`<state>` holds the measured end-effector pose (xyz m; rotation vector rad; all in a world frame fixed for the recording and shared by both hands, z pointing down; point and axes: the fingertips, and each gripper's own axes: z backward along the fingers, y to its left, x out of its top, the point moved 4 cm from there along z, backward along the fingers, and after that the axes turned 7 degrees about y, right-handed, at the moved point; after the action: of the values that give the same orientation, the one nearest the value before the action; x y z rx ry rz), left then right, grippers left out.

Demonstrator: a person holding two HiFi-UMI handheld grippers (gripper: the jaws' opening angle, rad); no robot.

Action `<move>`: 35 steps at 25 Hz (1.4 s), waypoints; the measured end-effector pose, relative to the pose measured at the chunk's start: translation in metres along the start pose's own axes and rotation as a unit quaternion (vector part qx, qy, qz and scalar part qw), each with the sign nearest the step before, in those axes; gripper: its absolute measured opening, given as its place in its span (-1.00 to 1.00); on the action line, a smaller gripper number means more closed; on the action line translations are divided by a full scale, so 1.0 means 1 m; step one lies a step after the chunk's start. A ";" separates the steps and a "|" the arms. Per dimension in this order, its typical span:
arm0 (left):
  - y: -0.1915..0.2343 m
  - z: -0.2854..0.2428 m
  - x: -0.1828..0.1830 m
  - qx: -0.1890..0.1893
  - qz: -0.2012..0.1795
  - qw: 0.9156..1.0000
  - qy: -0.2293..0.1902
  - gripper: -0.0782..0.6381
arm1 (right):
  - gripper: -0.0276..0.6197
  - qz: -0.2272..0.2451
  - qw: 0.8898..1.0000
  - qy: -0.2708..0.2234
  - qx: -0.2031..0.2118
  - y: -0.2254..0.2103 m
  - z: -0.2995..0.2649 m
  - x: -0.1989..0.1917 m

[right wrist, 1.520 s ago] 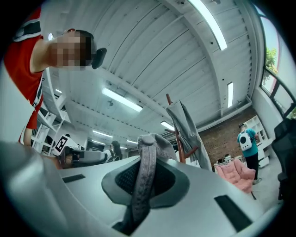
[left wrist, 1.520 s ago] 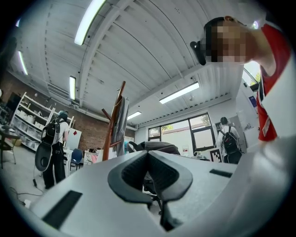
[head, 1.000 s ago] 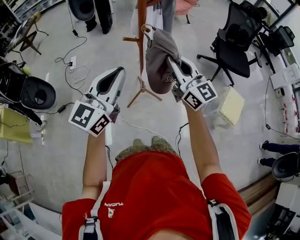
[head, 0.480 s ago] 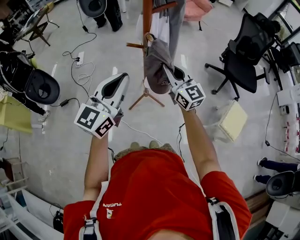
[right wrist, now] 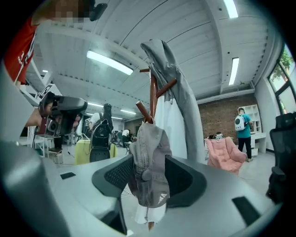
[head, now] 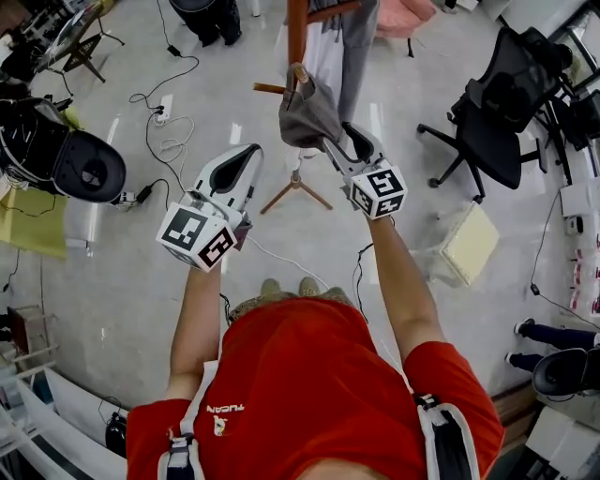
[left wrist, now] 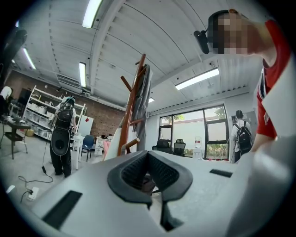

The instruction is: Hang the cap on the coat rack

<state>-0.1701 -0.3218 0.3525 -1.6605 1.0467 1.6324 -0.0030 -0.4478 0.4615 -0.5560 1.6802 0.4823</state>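
Note:
The grey cap (head: 305,117) hangs by its back strap from a low side peg of the wooden coat rack (head: 296,28). My right gripper (head: 337,141) is just below the peg, and its jaws are opening. In the right gripper view the cap (right wrist: 148,171) dangles between the spread pads of the right gripper (right wrist: 148,178), with a clear gap on the right side. The rack's pole (right wrist: 152,99) rises behind it. My left gripper (head: 239,164) is held to the left of the rack, open and empty; the left gripper view shows the rack (left wrist: 131,111) beyond the left gripper (left wrist: 149,173).
A grey coat (right wrist: 178,88) and a white garment (right wrist: 169,129) hang on the rack behind the cap. Cables (head: 155,103) lie on the floor at left. A black office chair (head: 492,122) stands at right, a pink armchair (right wrist: 224,155) farther off. People stand around the room.
My right gripper carried the cap up to the rack's peg, then its jaws spread and let go of the cap. The left gripper stayed nearly still.

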 end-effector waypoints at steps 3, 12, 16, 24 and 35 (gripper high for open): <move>0.003 -0.001 -0.005 -0.003 0.003 1.000 0.005 -0.76 | -0.23 0.000 1.000 -0.011 -0.002 0.001 0.010 0.006; -0.012 -0.005 0.002 -0.018 0.015 0.999 -0.024 -0.76 | -0.26 -0.036 0.987 -0.143 0.068 0.048 0.074 0.084; -0.024 0.001 0.015 -0.030 0.005 0.998 -0.052 -0.76 | -0.59 -0.026 0.975 -0.201 0.089 0.086 0.097 0.116; -0.047 0.012 0.036 -0.058 -0.008 0.995 -0.080 -0.76 | -0.84 -0.013 0.971 -0.225 0.080 0.121 0.116 0.138; -0.047 0.022 0.034 -0.055 -0.006 0.995 -0.086 -0.76 | -0.84 0.013 0.976 -0.209 0.064 0.132 0.113 0.138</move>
<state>-0.1441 -0.2834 0.3112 -1.5594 0.8744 1.8178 -0.0141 -0.2891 0.3075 -0.3107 1.3049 0.4694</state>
